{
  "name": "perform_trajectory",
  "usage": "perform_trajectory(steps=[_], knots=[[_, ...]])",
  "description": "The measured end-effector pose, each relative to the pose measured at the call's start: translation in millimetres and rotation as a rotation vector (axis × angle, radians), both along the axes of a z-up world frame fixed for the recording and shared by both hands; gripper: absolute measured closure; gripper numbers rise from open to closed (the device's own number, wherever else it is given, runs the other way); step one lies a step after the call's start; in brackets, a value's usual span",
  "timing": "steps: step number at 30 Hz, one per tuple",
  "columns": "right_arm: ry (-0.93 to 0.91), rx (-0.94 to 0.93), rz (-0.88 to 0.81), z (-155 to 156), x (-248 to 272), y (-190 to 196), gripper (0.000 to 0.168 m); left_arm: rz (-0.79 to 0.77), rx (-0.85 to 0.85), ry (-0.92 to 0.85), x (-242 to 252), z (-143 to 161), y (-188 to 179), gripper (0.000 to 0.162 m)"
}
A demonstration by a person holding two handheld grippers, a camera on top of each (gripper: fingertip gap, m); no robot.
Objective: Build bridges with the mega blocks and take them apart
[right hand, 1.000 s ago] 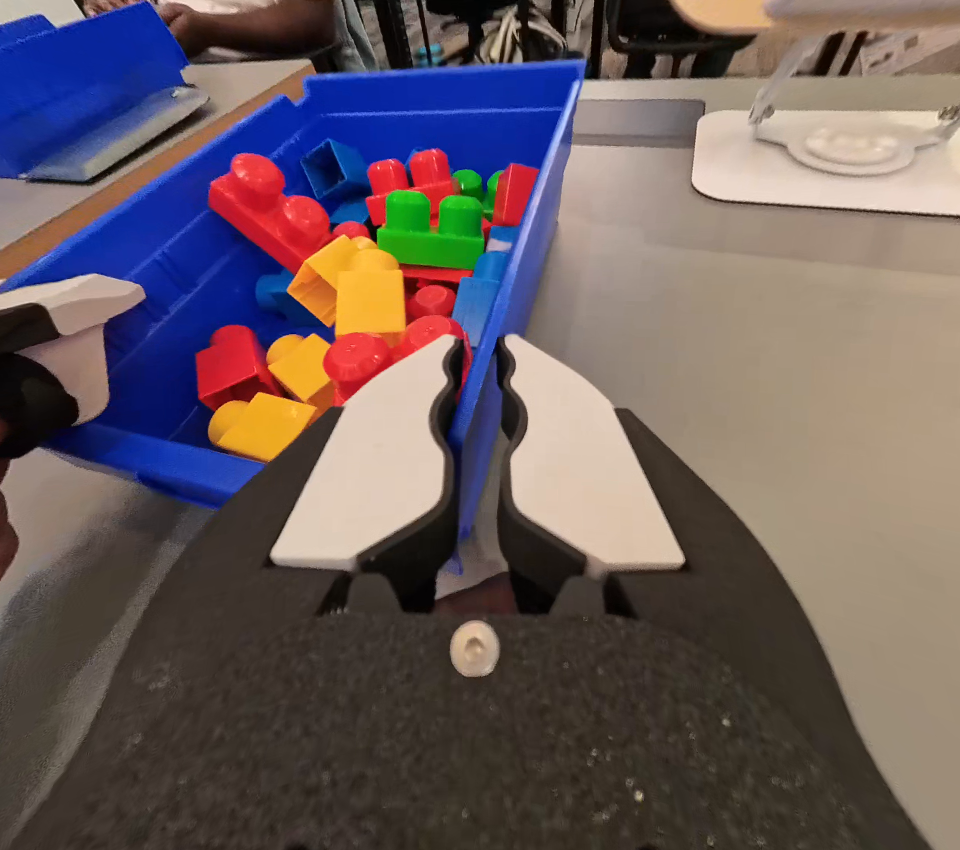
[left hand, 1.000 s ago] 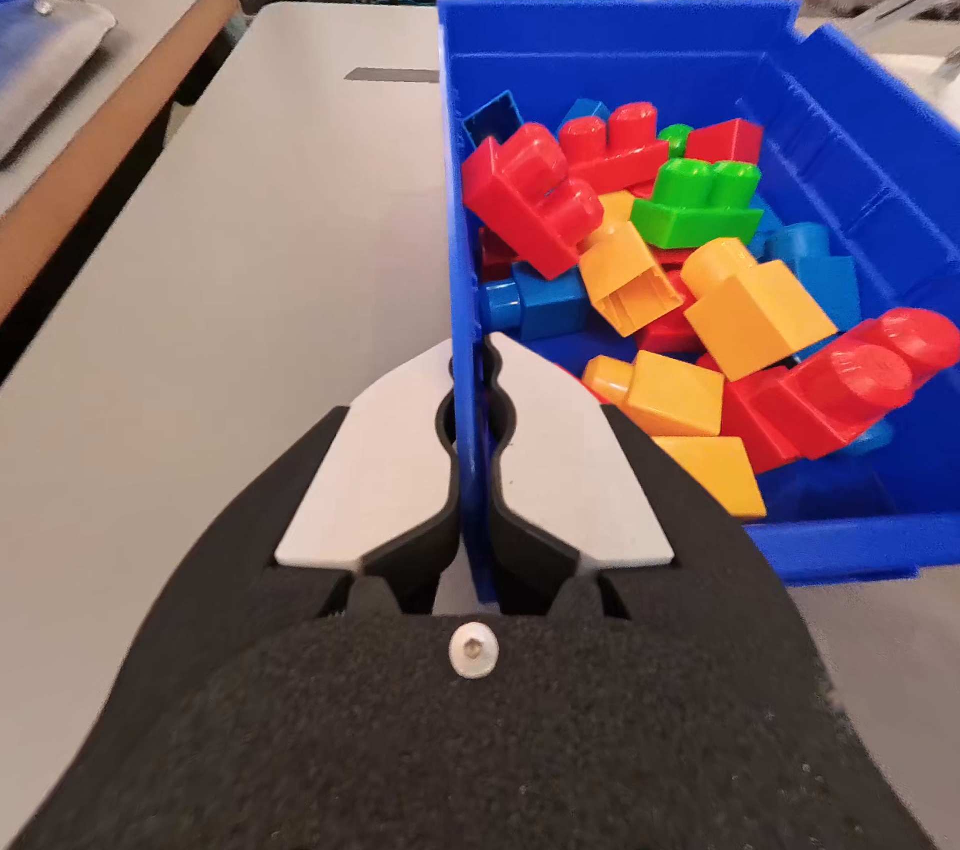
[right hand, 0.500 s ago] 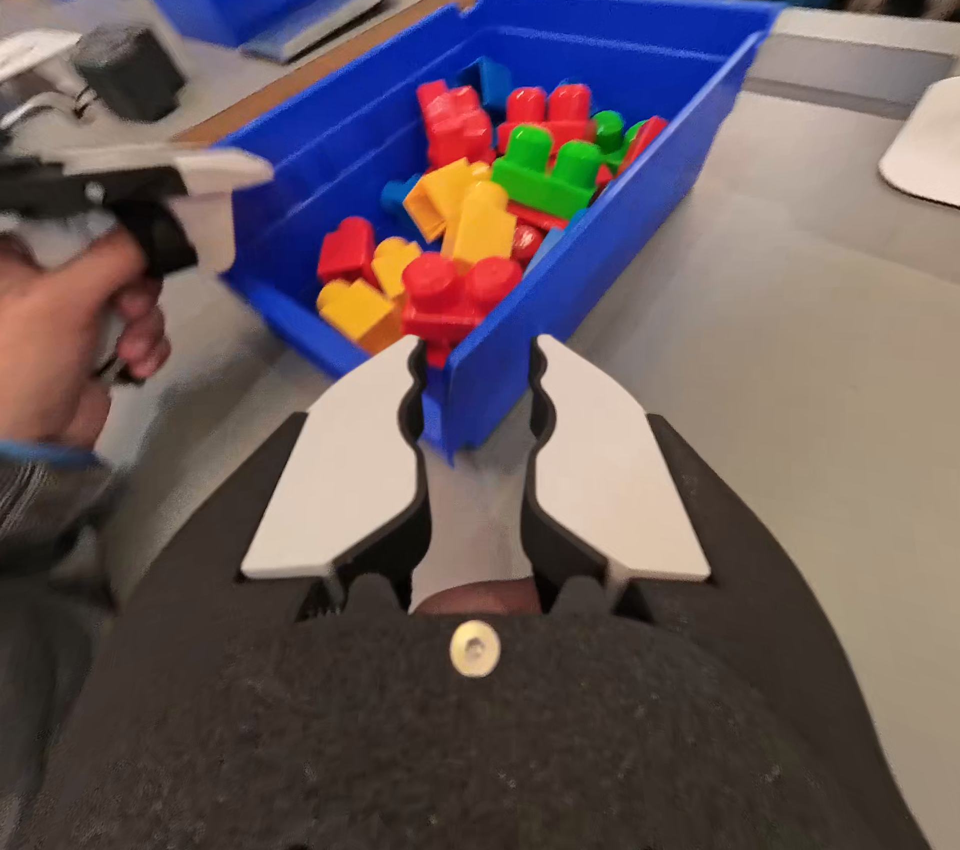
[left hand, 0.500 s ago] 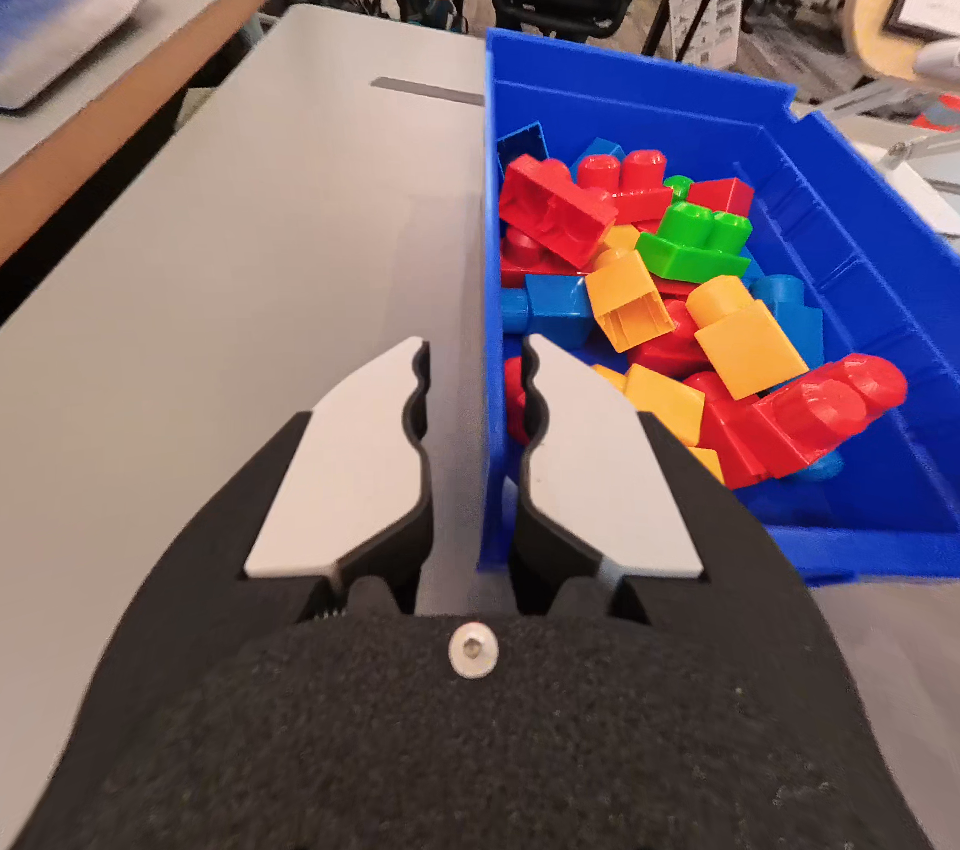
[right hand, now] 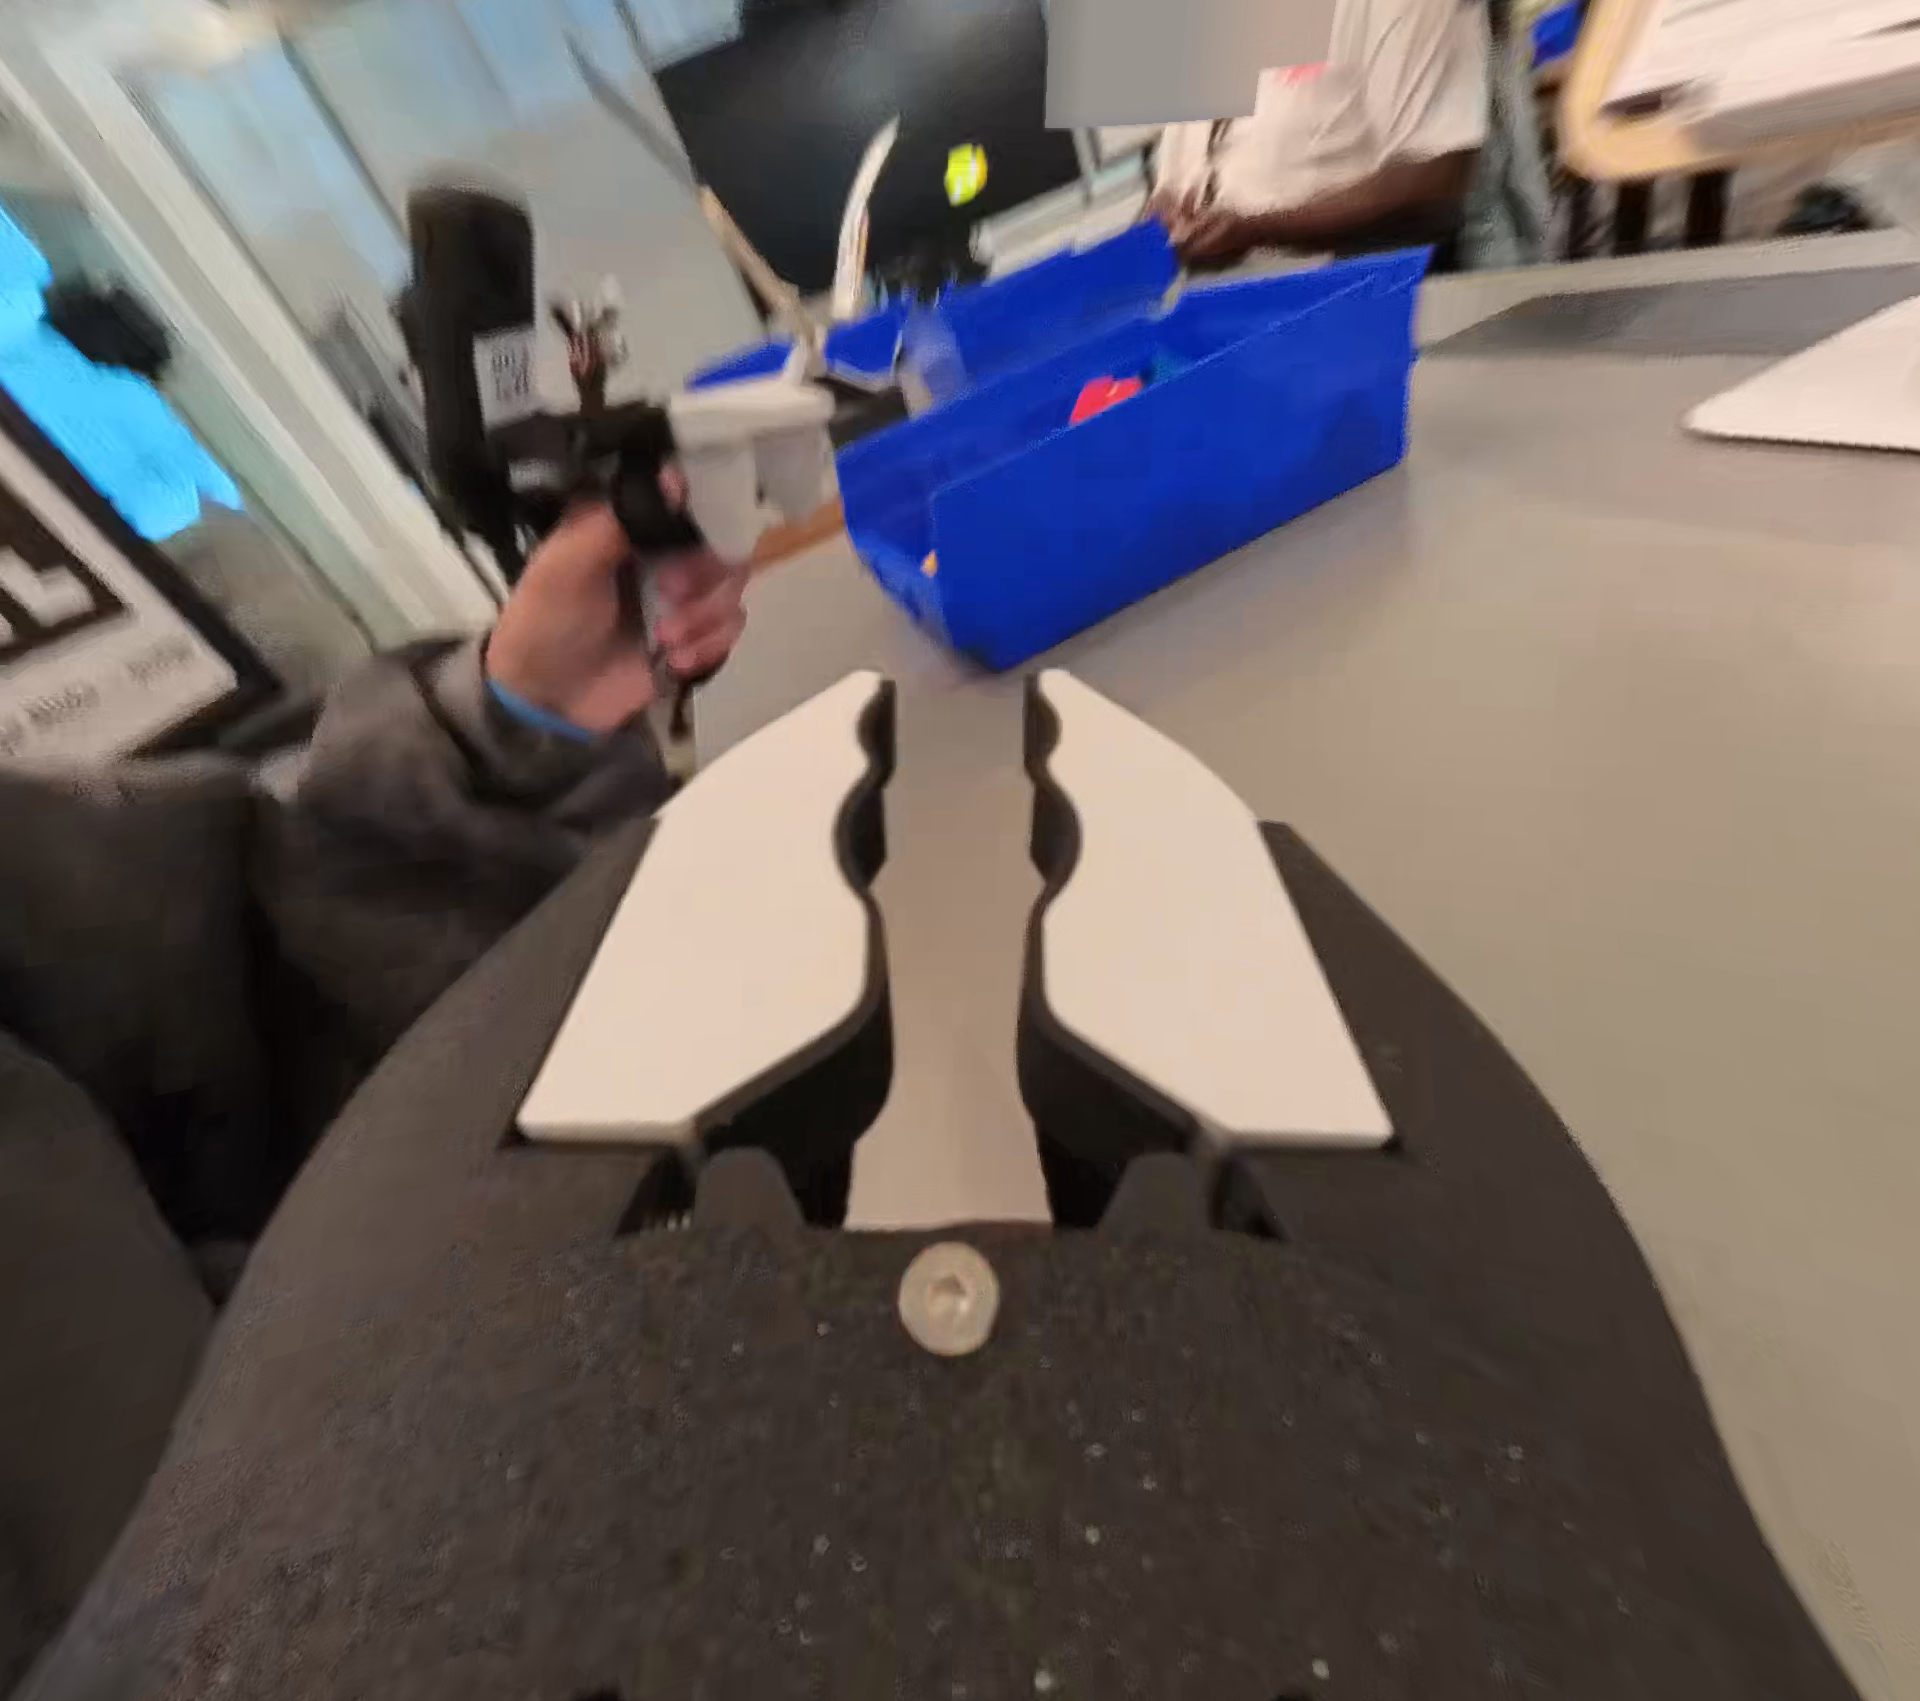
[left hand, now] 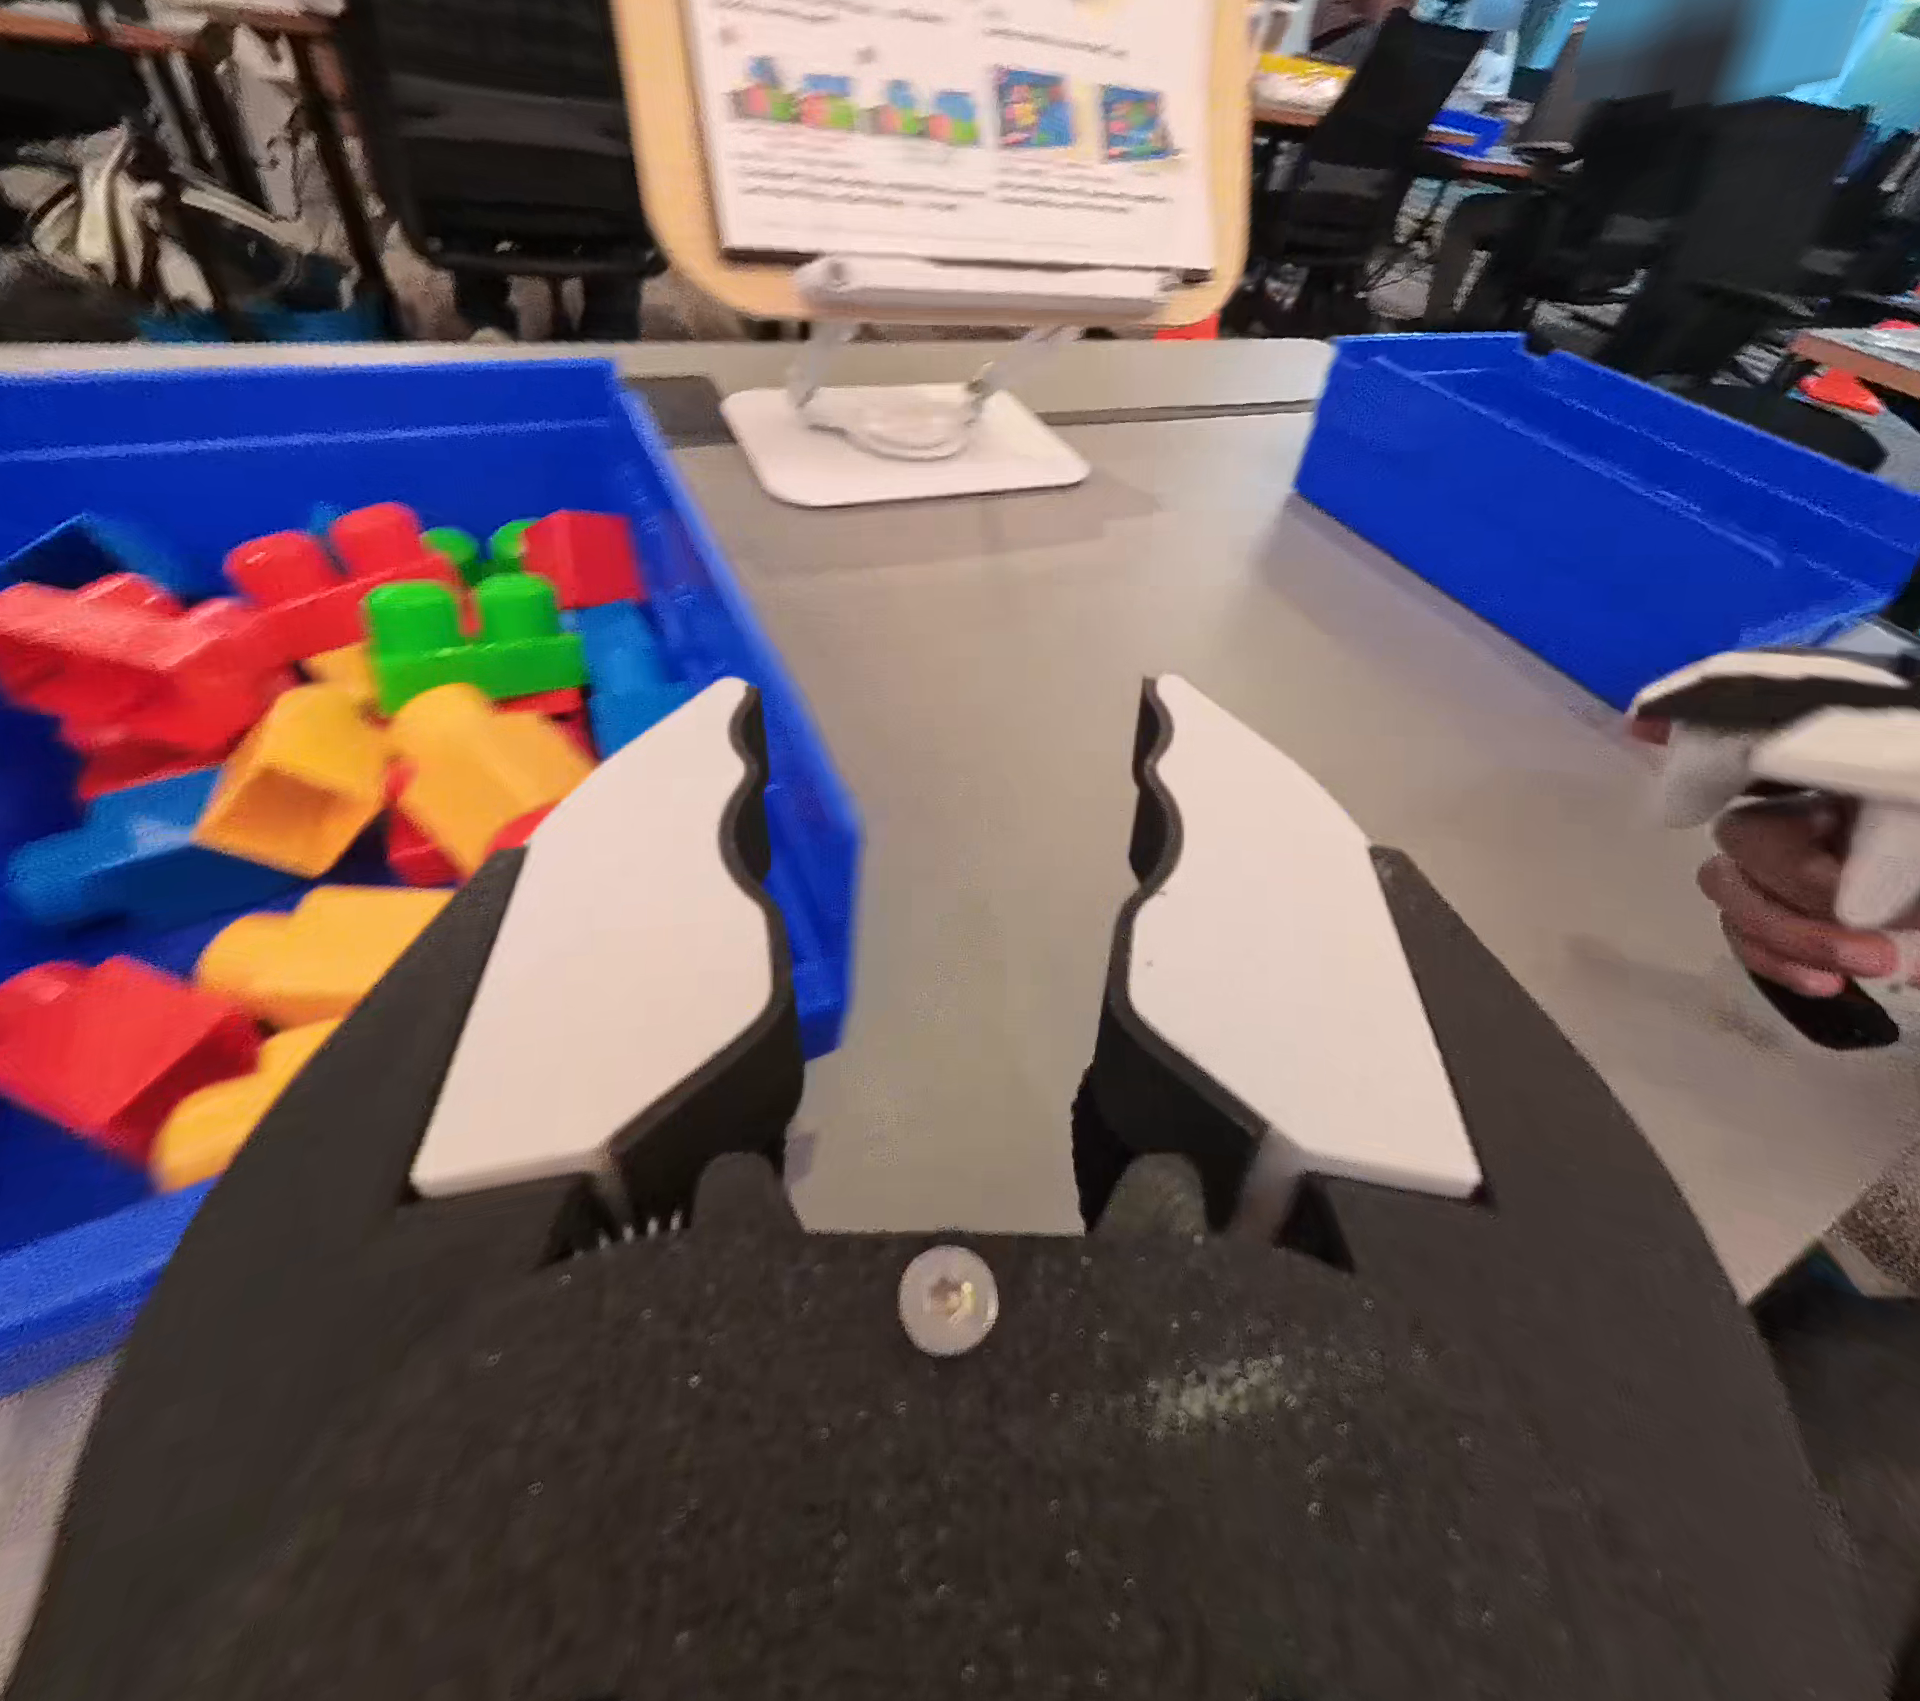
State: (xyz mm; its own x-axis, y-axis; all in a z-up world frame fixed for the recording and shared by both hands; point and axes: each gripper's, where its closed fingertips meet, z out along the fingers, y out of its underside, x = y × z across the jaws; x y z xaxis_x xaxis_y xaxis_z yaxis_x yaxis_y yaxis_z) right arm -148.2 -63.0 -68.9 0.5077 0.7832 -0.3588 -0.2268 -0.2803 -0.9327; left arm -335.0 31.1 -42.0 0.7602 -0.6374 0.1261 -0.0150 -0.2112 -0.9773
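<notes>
The left gripper (left hand: 943,695) has its fingers spread wide with nothing between them, above the grey table (left hand: 997,716). Just beside it sits the blue bin (left hand: 748,675) full of mega blocks (left hand: 473,643) — red, yellow, green and blue. The right gripper (right hand: 958,693) is a little apart too (nothing in it), away from the bin. A second blue bin (left hand: 1579,508) sits farther off.

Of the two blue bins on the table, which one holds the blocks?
The blue bin beside the left gripper holds the mega blocks. The other blue bin, far right, shows no blocks from here.
</notes>
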Motion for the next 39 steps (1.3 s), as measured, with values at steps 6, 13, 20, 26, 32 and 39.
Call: perform_trajectory(steps=[6,13,20,26,32,39], knots=[[-0.015,-0.143,-0.363,-24.2,98.8,7.8,0.158,-0.023,0.026,0.002,46.0,-14.3,-18.7,0.095],[-0.335,0.012,-0.645,-33.7,124.8,14.1,0.127,-0.104,-0.215,0.018,60.1,-77.7,-26.2,0.096],[-0.300,-0.038,-0.695,-37.3,125.0,14.2,0.136,-0.114,-0.188,0.093,58.2,-88.1,-30.3,0.098],[-0.278,-0.029,-0.721,-35.0,130.7,13.7,0.121,-0.106,-0.126,0.190,63.9,-91.1,-35.0,0.098],[-0.395,0.044,-0.715,-34.6,117.7,12.0,0.118,-0.098,-0.147,0.176,60.7,-92.0,-33.3,0.098],[-0.415,0.047,-0.704,-35.9,115.0,12.3,0.116,-0.105,-0.171,0.154,59.7,-92.4,-32.8,0.097]])
